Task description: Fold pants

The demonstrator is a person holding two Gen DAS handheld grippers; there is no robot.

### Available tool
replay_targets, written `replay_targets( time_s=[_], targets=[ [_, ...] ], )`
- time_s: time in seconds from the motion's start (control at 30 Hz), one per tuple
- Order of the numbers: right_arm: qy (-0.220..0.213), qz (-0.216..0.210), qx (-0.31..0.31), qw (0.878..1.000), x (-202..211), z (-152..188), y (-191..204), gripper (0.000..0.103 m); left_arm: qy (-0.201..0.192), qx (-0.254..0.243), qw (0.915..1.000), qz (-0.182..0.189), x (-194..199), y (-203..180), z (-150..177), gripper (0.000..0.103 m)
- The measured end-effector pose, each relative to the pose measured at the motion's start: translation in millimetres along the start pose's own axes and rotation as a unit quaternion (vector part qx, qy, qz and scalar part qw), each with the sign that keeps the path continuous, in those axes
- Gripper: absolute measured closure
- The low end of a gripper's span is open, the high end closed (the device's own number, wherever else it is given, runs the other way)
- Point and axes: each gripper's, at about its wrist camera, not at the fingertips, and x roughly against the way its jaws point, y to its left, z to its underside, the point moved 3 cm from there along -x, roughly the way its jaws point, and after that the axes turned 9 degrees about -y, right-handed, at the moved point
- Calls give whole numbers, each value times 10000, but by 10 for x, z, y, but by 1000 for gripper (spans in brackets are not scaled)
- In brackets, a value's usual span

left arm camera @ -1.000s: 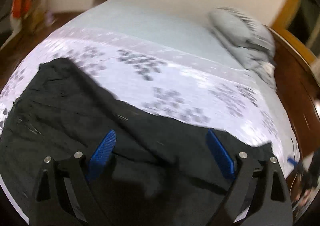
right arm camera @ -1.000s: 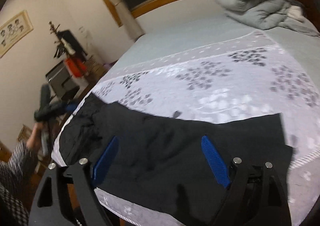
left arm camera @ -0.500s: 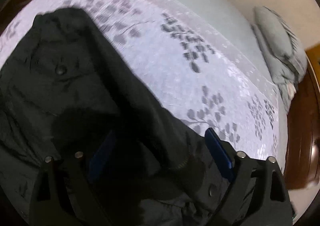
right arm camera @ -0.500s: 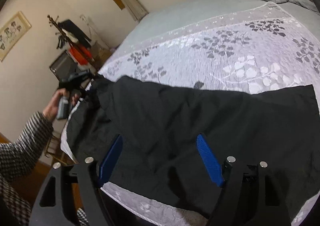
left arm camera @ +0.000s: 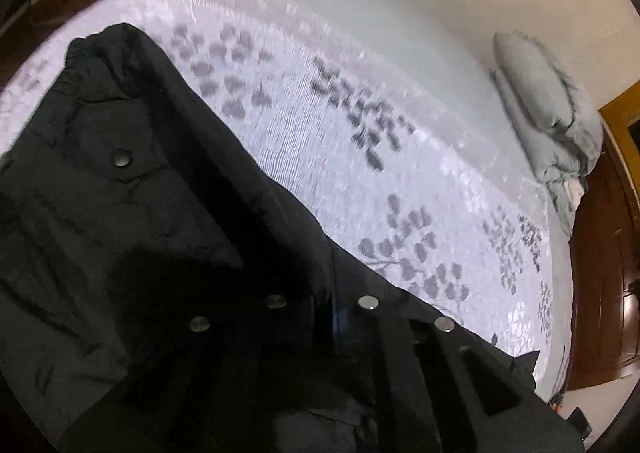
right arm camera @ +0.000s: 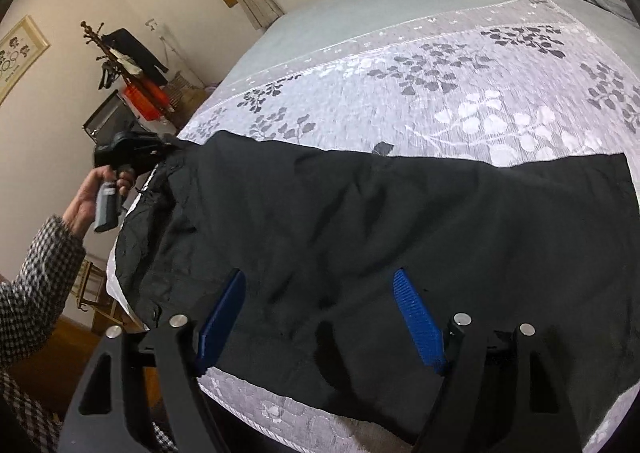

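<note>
Black pants (right arm camera: 360,221) lie spread across the near edge of the bed, waist to the left, leg hems to the right. My left gripper (left arm camera: 326,313) is shut on the pants' (left arm camera: 120,221) waist edge; the jaws are closed with black cloth between them. In the right wrist view the left gripper (right arm camera: 168,145) sits at the far left waist corner, held by a hand. My right gripper (right arm camera: 320,317) is open and empty, its blue pads (right arm camera: 416,317) hovering over the near edge of the pants' middle.
The bed has a white leaf-patterned cover (right arm camera: 460,93) and a grey sheet beyond. A folded grey duvet (left arm camera: 548,109) lies at the headboard end. A coat stand (right arm camera: 120,61) and dark furniture stand left of the bed. A wooden bed frame (left arm camera: 600,273) runs along the right.
My left gripper has closed on the pants' waist edge; it was open half a second ago. My right gripper has come lower and closer over the pants, still open.
</note>
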Motion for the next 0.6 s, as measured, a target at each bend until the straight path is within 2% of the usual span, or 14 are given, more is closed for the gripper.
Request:
replay_targets(
  time_s=[0.1, 0.2, 0.3, 0.47, 0.6],
  targets=[
    [-4, 147, -155, 9998, 5, 19, -122, 26, -769, -231, 9968, -17, 485, -118, 149, 99],
    [-21, 229, -316, 9992, 24, 40, -220, 26, -1469, -482, 9879, -154, 1011, -211, 460, 99],
    [-70, 343, -391, 9986, 52, 52, -312, 26, -1928, -571, 9790, -351, 1432, -231, 844, 99],
    [-76, 522, -490, 9974, 93, 87, -431, 26, -2167, -389, 9728, -722, 1792, -83, 1470, 96],
    [-72, 706, -571, 9958, 182, 123, -540, 26, -1918, -229, 9755, -1052, 1704, 123, 1918, 95]
  ],
)
